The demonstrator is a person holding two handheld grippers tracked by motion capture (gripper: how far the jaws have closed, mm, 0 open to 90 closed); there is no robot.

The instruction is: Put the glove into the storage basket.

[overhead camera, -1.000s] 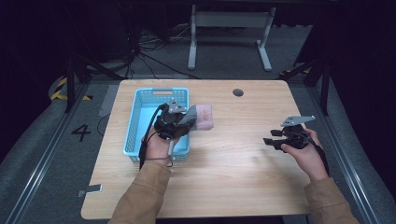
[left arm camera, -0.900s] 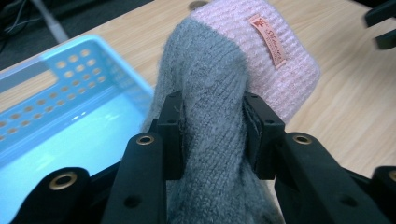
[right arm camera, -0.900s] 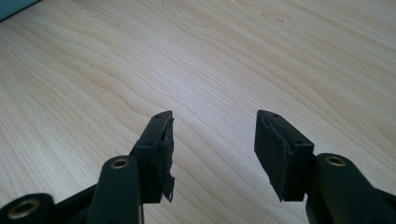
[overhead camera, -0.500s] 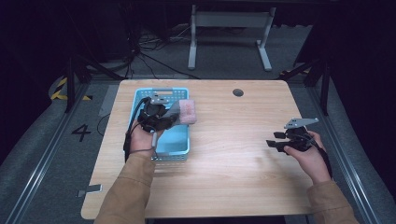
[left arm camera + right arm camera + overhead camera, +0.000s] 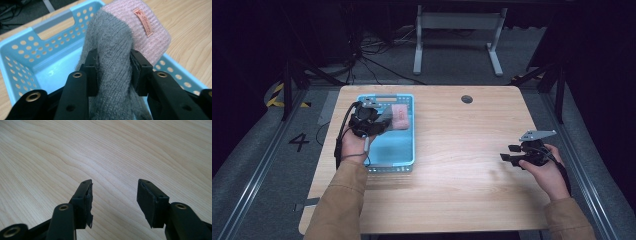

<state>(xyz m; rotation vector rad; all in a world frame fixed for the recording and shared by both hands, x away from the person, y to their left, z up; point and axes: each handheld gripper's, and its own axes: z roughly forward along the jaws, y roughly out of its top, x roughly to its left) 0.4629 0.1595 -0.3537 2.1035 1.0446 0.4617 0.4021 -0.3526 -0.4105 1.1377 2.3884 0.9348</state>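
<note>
Right now your left gripper has its jaws closed on the grey part of a knitted piece, pads pressed into the wool on both sides. That knit is grey at the gripped end and pink at the far end, with a small orange label sewn on the pink; one item or two pieces together, hard to tell from here. You hold it over the blue basket, near its far end, pink end toward the basket's right wall in the high view. From the left gripper view the pink end seems to sit above or on the rim; contact is unclear.

Your right gripper has its jaws spread wide apart with nothing between them, just bare wooden table under them. In the high view it sits near the table's right edge, well apart from the basket.

Around: a round dark grommet in the tabletop near the far edge, a white desk frame on the floor beyond the table.

Counts: two grippers, one basket, one grey-and-pink knit, one label.
</note>
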